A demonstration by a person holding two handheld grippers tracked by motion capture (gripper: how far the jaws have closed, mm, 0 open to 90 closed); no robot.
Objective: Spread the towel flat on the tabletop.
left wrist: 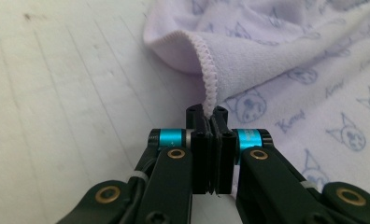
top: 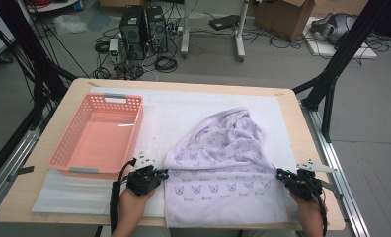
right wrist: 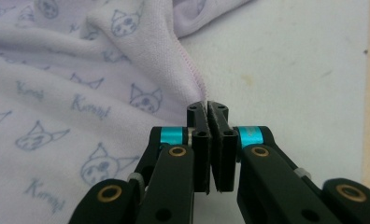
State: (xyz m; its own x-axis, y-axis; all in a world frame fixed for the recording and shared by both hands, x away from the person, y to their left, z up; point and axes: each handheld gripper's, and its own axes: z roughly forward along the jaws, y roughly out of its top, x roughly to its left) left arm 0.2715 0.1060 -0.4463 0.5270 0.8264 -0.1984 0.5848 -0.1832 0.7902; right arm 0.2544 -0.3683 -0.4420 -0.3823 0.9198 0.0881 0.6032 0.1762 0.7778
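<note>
Left tongs (left wrist: 212, 122): clamped on the towel's (top: 223, 158) stitched left edge, pinching the hem so that side can be lifted or pulled taut.
Right tongs (right wrist: 207, 114): closed on the opposite hem, giving a matched two-corner hold.
Towel: on the white mat (top: 174, 111) near the surface's (top: 287, 96) front edge, flat near the hands, bunched farther back.
High view: adds the pink basket (top: 65, 155) just left, apart from the cloth.
Gripper views: reveal hem pinched between pads.

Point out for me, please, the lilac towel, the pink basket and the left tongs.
lilac towel (top: 218, 163), high view, on its flat printed middle.
pink basket (top: 135, 129), high view, on its right side wall.
left tongs (left wrist: 210, 122), left gripper view, between the tips shut on the towel's stitched edge.
</note>
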